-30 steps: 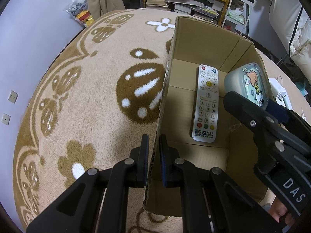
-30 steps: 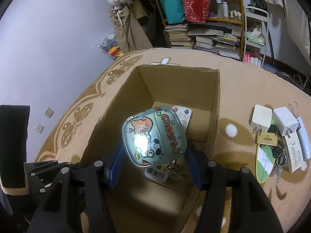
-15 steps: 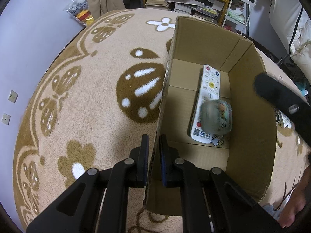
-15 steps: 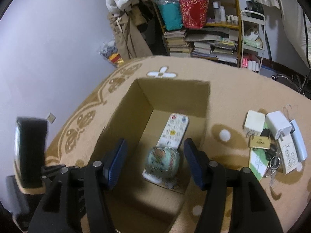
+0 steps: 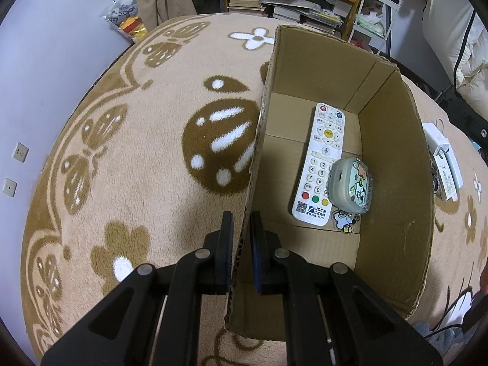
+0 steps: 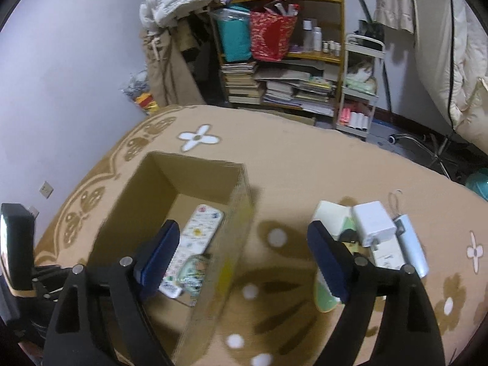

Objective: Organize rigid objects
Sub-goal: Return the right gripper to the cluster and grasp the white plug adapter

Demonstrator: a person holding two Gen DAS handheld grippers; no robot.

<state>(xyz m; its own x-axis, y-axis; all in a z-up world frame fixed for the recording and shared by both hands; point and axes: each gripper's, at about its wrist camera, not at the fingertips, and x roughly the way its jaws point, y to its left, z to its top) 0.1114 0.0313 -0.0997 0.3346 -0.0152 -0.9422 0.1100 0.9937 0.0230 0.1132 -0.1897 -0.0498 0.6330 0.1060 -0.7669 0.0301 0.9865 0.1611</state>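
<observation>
A brown cardboard box [image 5: 393, 152] stands open on the patterned rug. My left gripper [image 5: 241, 253] is shut on its left wall. Inside lie a white remote [image 5: 320, 161] and a rounded green case with cartoon stickers [image 5: 352, 186], which rests partly on the remote's lower end with its keychain charm beside it. In the right wrist view the box [image 6: 231, 213], the remote [image 6: 198, 231] and the case [image 6: 192, 271] lie below and left of my right gripper [image 6: 241, 262]. Its jaws are opening wide with nothing between them.
On the rug right of the box lie white chargers [image 6: 372, 225], a pale blue stick [image 6: 411, 244], a green card [image 6: 324, 299] and keys. A bookshelf [image 6: 289, 61] and a white cart [image 6: 360, 91] stand at the back. A purple wall runs along the left.
My right gripper let go of the sticker case, which dropped into the box onto the remote. The gripper then rose, swung right off the box and its jaws spread wider. My left gripper kept still.
</observation>
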